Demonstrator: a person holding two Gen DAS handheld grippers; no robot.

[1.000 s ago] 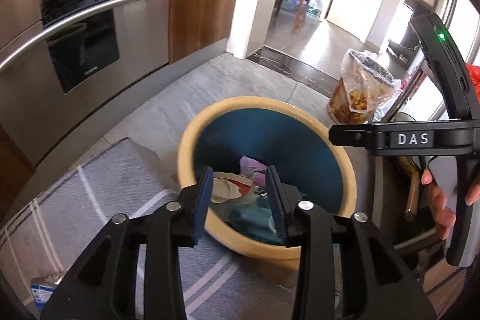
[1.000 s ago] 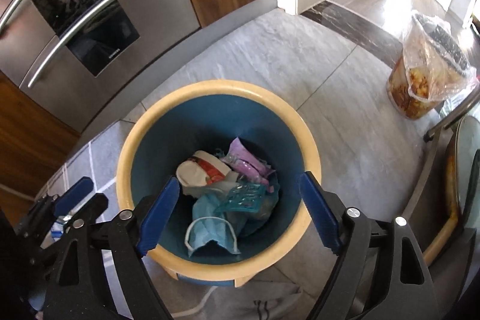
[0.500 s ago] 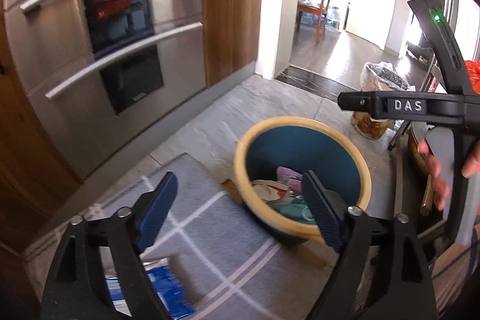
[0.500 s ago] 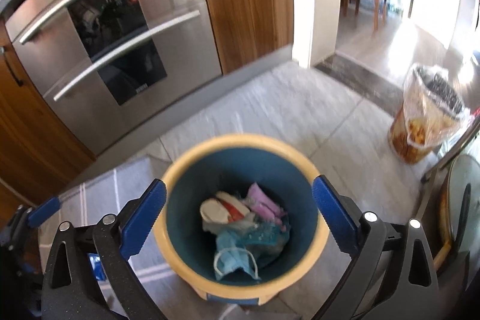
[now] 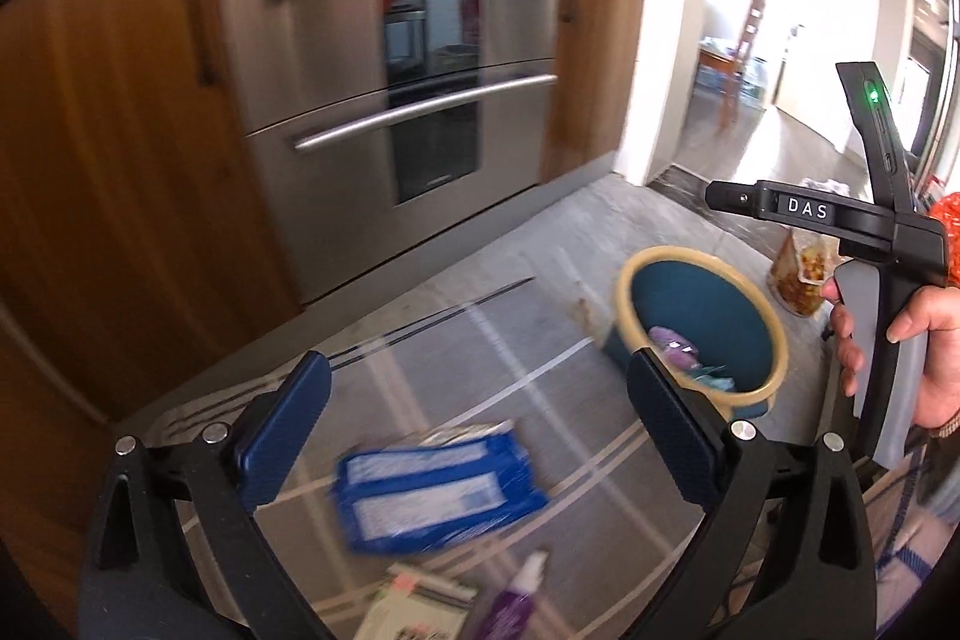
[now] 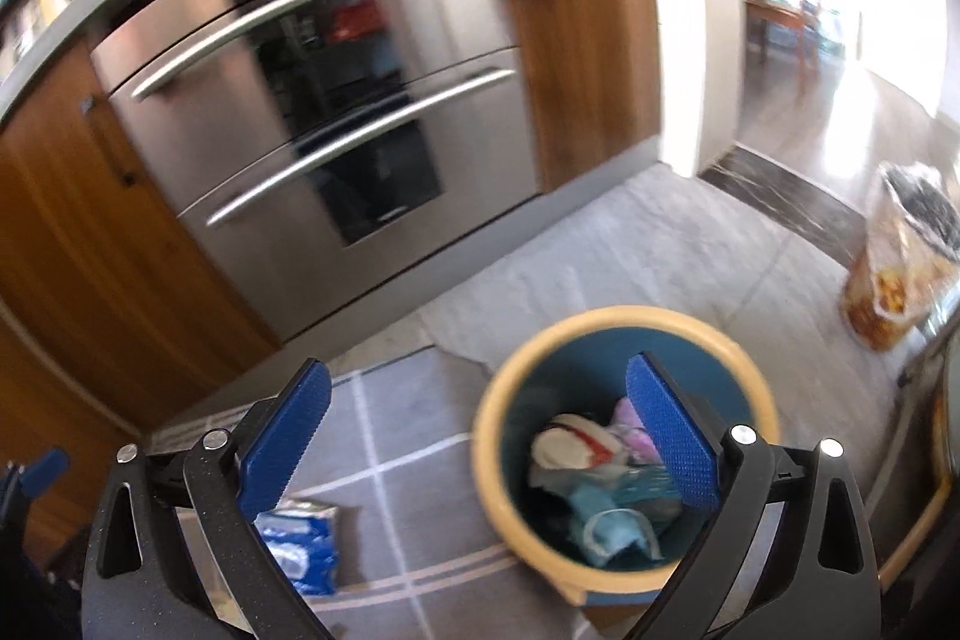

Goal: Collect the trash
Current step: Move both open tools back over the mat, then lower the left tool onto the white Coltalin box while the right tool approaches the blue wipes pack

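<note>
A blue bin with a yellow rim (image 6: 624,328) stands on the floor and holds several pieces of trash, among them a blue face mask (image 6: 612,532). It also shows in the left wrist view (image 5: 702,259). A blue and white packet (image 5: 438,490) lies on the grey rug between the jaws of my left gripper (image 5: 480,436), which is open and empty above it. The packet also shows in the right wrist view (image 6: 300,544). My right gripper (image 6: 480,436) is open and empty, above the bin's left rim. A purple bottle (image 5: 510,604) and a flat paper pack (image 5: 414,610) lie near the packet.
A steel oven front (image 5: 390,100) and wooden cabinets (image 5: 108,148) stand behind the rug (image 5: 480,340). A clear bag of scraps (image 6: 900,256) sits on the floor at right. A doorway opens to a bright room with a chair (image 5: 744,58).
Both grippers have pulled up and left, away from the bin. The left gripper opened wide and now hangs over the blue packet on the rug.
</note>
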